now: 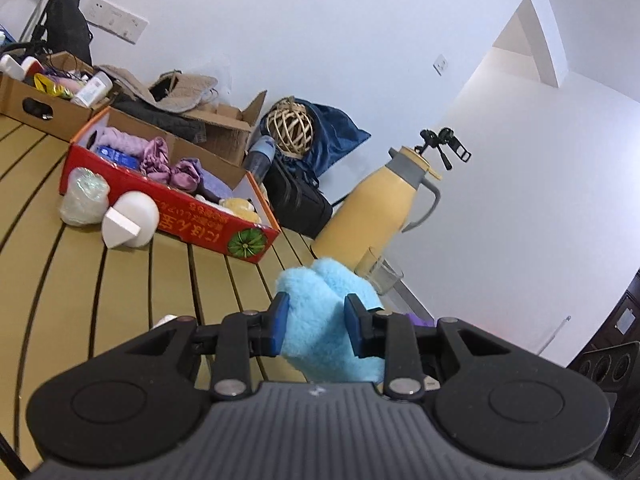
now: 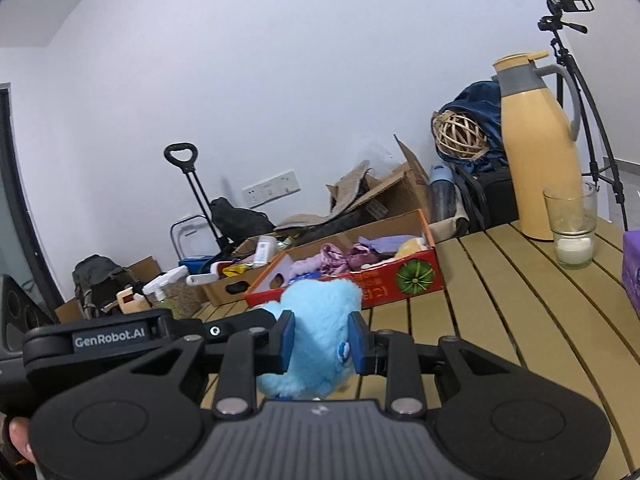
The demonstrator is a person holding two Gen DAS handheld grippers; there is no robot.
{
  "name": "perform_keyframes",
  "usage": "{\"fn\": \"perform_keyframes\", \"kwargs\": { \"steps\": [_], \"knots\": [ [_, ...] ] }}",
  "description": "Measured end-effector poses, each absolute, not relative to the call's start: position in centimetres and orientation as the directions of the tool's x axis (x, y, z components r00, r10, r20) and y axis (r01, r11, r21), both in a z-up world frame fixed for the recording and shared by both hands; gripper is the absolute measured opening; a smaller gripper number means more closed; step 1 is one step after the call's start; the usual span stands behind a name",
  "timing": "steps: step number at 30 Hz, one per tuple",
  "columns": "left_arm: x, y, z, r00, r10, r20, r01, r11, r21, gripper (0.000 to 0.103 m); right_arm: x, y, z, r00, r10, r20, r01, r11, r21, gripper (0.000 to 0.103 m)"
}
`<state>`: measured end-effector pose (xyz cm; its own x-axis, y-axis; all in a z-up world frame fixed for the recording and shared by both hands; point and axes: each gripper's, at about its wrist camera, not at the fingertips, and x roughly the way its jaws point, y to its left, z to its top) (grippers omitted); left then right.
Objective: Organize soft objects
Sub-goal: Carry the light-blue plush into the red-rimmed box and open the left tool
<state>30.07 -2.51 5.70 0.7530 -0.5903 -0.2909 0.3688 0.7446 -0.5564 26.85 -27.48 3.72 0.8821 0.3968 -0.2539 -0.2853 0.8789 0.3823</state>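
A fluffy light-blue plush toy (image 1: 326, 312) is held above the slatted wooden table (image 1: 120, 280). My left gripper (image 1: 316, 326) is shut on one part of it. My right gripper (image 2: 322, 340) is shut on another part of the same plush toy (image 2: 320, 320); a small blue-and-white eye patch shows by the right pad. The left gripper's body (image 2: 100, 338) shows at the left of the right wrist view. A red cardboard box (image 1: 188, 216) with purple cloths and a yellow soft item stands on the table beyond; it also shows in the right wrist view (image 2: 384, 276).
A white foam shape (image 1: 130, 220) and a clear bag (image 1: 84, 196) lie before the red box. A brown box (image 1: 44, 96) of bottles stands behind. A yellow thermos (image 2: 540, 148) and a glass (image 2: 572, 228) stand right, a purple box (image 2: 632, 268) at the edge.
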Motion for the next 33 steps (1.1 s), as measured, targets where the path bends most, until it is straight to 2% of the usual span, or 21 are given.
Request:
{"fn": "perform_keyframes", "kwargs": {
  "steps": [5, 10, 13, 19, 23, 24, 25, 27, 33],
  "knots": [
    [33.6, -1.6, 7.4, 0.770, -0.578, -0.270, 0.374, 0.752, -0.542, 0.030, 29.7, -26.5, 5.1, 0.879, 0.411, -0.241, -0.310, 0.877, 0.367, 0.028],
    [41.7, -0.3, 9.6, 0.785, -0.560, -0.263, 0.381, 0.773, -0.507, 0.031, 39.0, -26.1, 7.0, 0.855, 0.462, -0.238, -0.322, 0.830, 0.455, 0.028],
    [47.3, 0.5, 9.7, 0.790, -0.539, -0.292, 0.346, 0.786, -0.513, 0.031, 45.3, -25.4, 7.8, 0.838, 0.485, -0.248, -0.328, 0.813, 0.482, 0.028],
    [57.7, 1.5, 5.5, 0.754, -0.494, -0.433, 0.237, 0.820, -0.522, 0.031, 56.6, -21.8, 5.5, 0.801, 0.463, -0.380, -0.289, 0.854, 0.433, 0.028],
    [61.2, 1.0, 2.0, 0.700, -0.455, -0.551, 0.222, 0.871, -0.438, 0.030, 61.5, -20.0, 1.5, 0.769, 0.405, -0.495, -0.235, 0.899, 0.370, 0.025],
    [61.3, 0.9, 1.5, 0.693, -0.449, -0.563, 0.233, 0.880, -0.414, 0.030, 62.2, -19.6, 0.5, 0.753, 0.398, -0.524, -0.229, 0.905, 0.359, 0.015],
    [61.0, 1.0, 1.1, 0.694, -0.447, -0.564, 0.243, 0.883, -0.401, 0.029, 62.9, -19.2, -0.5, 0.729, 0.397, -0.558, -0.234, 0.910, 0.343, 0.010],
    [60.4, 1.3, 0.9, 0.700, -0.446, -0.558, 0.264, 0.887, -0.379, 0.029, 63.5, -18.4, -1.9, 0.697, 0.393, -0.600, -0.251, 0.917, 0.309, 0.010],
    [59.0, 2.3, 2.2, 0.711, -0.415, -0.568, 0.262, 0.905, -0.334, 0.029, 63.7, -17.5, -1.7, 0.686, 0.384, -0.618, -0.270, 0.923, 0.273, 0.013]
  ]
}}
